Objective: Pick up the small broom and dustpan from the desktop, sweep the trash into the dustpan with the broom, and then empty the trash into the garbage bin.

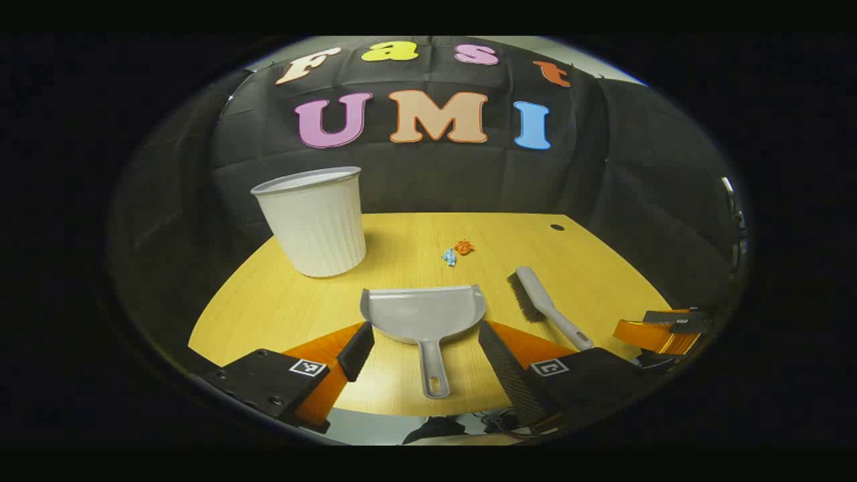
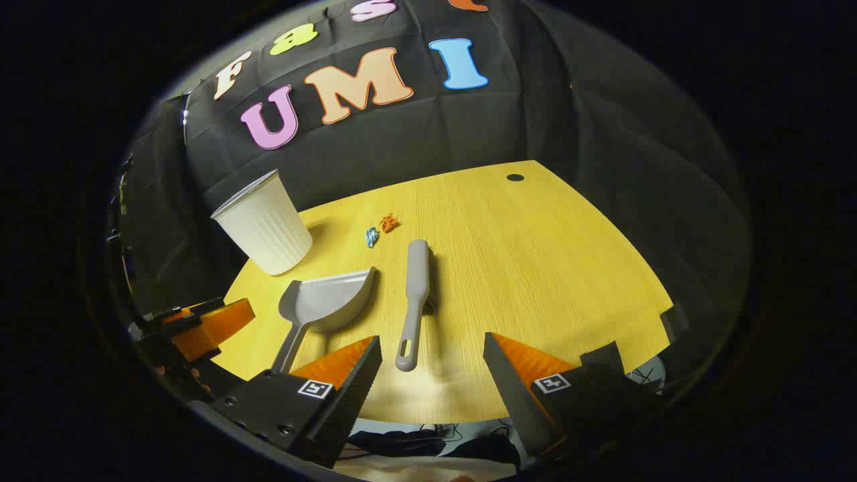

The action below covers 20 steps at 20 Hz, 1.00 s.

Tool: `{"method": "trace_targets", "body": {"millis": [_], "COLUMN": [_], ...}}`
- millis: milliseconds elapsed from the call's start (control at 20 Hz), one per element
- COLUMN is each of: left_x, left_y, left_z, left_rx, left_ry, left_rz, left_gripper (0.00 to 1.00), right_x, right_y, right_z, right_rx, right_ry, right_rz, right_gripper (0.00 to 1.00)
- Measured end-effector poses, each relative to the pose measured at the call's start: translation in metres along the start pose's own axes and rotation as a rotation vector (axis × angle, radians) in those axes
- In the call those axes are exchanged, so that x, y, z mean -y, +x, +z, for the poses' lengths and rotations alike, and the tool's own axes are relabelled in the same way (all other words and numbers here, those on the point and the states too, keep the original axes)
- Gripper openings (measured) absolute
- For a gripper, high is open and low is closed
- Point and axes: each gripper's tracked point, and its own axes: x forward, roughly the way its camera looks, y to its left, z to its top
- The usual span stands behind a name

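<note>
Lying untouched on the yellow desktop (image 1: 281, 308) — dustpan (image 1: 422, 311), broom (image 2: 415, 294), bin (image 1: 315, 221) — both grippers' fingers wide.

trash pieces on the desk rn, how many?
2. A blue scrap and an orange scrap lie close together on the desk, beyond the dustpan and right of the bin. None seems hidden.

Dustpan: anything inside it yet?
No. The dustpan tray looks bare; both trash scraps lie on the desk beyond it. What is under the pan is covered.
</note>
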Motion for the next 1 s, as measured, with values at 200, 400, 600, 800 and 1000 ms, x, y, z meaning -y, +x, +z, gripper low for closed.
{"method": "trace_targets", "body": {"millis": [200,400,600,800,1000], "left_x": [-0.0022,-0.0052,-0.0082,-0.0078,-0.0063], "left_y": [-0.0006,-0.0012,0.0004,0.0009,0.002], "left_z": [-0.0024,-0.0061,-0.0073,-0.0055,-0.0064], "left_rx": [0.001,-0.008,-0.014,-0.017,-0.028], "left_ry": [-0.011,-0.029,-0.026,-0.007,0.008], "left_rz": [0.005,0.013,0.016,0.015,0.012], "left_gripper": [0.94,0.94,0.94,0.94,0.94], "right_x": [-0.0006,-0.0031,-0.0057,-0.0057,-0.0041], "right_y": [0.0013,0.0036,0.006,0.0087,0.0098], "right_z": [-0.0024,-0.006,-0.008,-0.0079,-0.0088], "right_rx": [-0.009,-0.026,-0.043,-0.052,-0.058], "right_ry": [0.0,-0.009,-0.017,-0.014,0.0], "right_rz": [0.001,0.005,0.009,0.007,0.003], "right_gripper": [0.92,0.92,0.92,0.92,0.92]}}
